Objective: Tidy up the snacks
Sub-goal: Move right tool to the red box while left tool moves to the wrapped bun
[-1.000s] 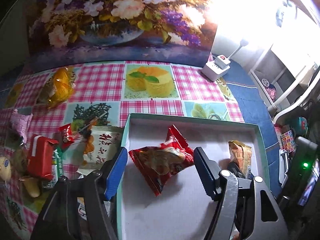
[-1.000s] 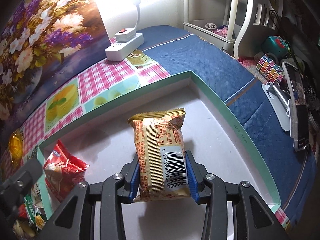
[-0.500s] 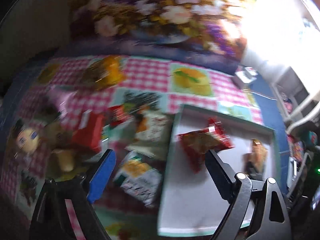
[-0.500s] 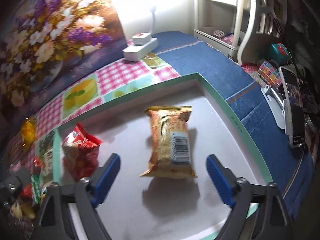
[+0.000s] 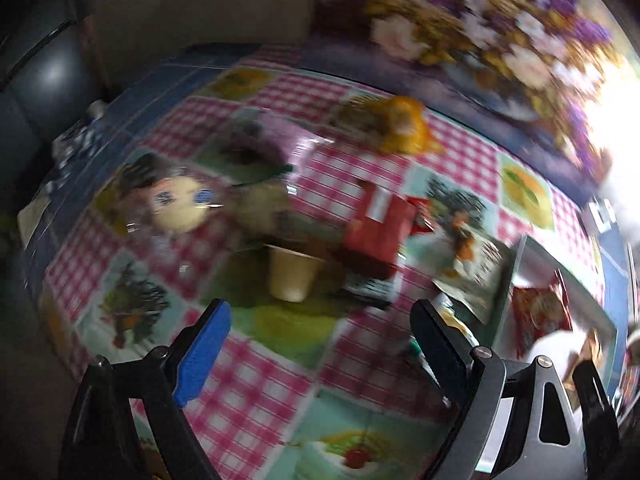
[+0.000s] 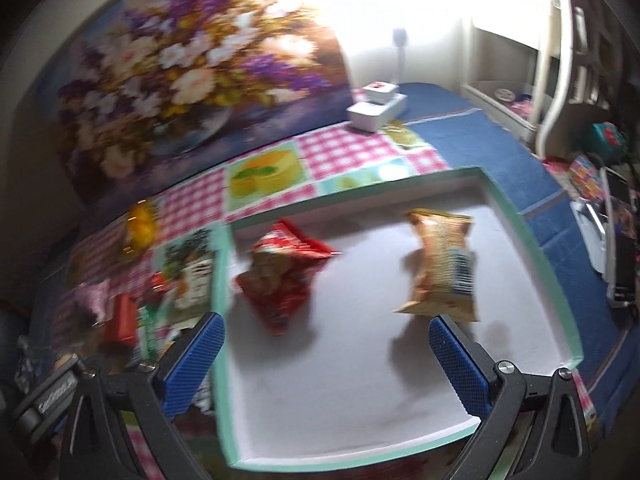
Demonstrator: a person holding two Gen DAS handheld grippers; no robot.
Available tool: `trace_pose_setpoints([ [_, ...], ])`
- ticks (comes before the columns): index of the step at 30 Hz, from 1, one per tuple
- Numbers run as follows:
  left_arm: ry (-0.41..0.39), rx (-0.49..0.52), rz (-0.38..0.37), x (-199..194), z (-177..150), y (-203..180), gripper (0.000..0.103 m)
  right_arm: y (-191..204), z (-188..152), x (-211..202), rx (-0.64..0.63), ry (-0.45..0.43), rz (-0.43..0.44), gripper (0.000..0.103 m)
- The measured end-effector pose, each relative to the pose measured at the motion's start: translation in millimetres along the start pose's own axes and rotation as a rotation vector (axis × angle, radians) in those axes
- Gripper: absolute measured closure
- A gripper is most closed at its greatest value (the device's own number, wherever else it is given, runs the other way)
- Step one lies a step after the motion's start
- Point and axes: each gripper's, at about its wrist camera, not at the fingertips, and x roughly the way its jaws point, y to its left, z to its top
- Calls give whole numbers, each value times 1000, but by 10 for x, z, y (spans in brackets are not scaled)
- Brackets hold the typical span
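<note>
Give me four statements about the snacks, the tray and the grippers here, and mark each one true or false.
1. Two snack packets lie in the tray: the red packet and the orange packet. True.
2. The right gripper is clamped on the orange packet. False: its jaws have just been opening, and the packet lies free beyond them.
3. The left gripper is open over the checked tablecloth, holding nothing. True.
4. The pudding cup sits in the tray. False: it stands on the tablecloth, outside the tray.

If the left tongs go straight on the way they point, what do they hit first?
Probably the small beige cup centred between the open left tongs, or the checked tablecloth in front of it; blur leaves depth uncertain.
</note>
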Motion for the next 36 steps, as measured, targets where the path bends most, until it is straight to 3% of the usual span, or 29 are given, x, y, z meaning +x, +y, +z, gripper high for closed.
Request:
trace_pose_setpoints([
  [9, -41, -83, 40, -86, 110, 413, 12, 413, -50, -132, -44, -5, 82, 0],
  [18, -29, -174, 46, -52, 221, 762, 12, 858, -83, 122, -125, 111, 154, 0],
  [26, 10, -219, 33, 63, 284, 872, 12, 1167, -184, 375, -225, 175, 155, 0],
  [31, 47, -218, 17, 196, 347, 831, 12, 1215, -196, 522, -244, 201, 133, 2],
  [36, 107, -233, -12, 414, 390, 817, 12, 1251, -136, 595, -224, 203, 172, 7],
])
